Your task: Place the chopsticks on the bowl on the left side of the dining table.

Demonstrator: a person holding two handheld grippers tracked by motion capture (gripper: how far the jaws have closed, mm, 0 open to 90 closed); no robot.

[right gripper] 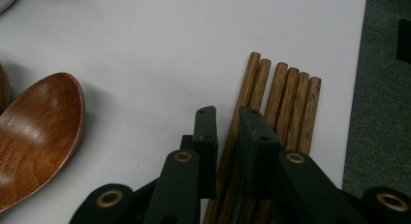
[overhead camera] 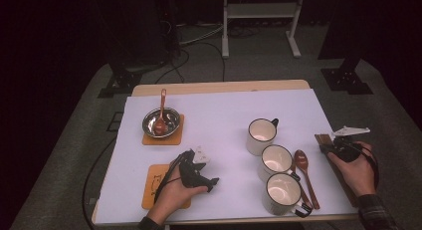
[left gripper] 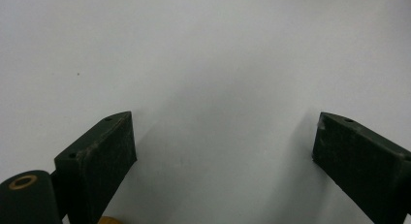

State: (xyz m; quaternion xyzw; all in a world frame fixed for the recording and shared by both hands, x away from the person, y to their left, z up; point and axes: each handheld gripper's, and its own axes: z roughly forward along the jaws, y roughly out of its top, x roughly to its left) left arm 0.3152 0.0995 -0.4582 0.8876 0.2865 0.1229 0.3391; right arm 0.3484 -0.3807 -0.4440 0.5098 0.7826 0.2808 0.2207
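Several wooden chopsticks [right gripper: 291, 103] lie side by side near the right edge of the white table cover [overhead camera: 224, 110]. My right gripper [right gripper: 228, 112] is down over them, its jaws nearly together with the leftmost chopsticks pinched between the pads. From above, the right gripper [overhead camera: 329, 143] sits over the chopsticks [overhead camera: 323, 138], held by a hand. My left gripper [overhead camera: 209, 170] rests at the front left, and in its own view the left gripper [left gripper: 225, 122] has wide jaws with only bare white surface between them.
Three white mugs [overhead camera: 276, 160] stand in a diagonal row, with a brown wooden spoon [overhead camera: 303, 165] beside them. A steel bowl [overhead camera: 161, 123] holding another spoon sits on an orange coaster. A second orange coaster [overhead camera: 154, 182] lies under the left hand.
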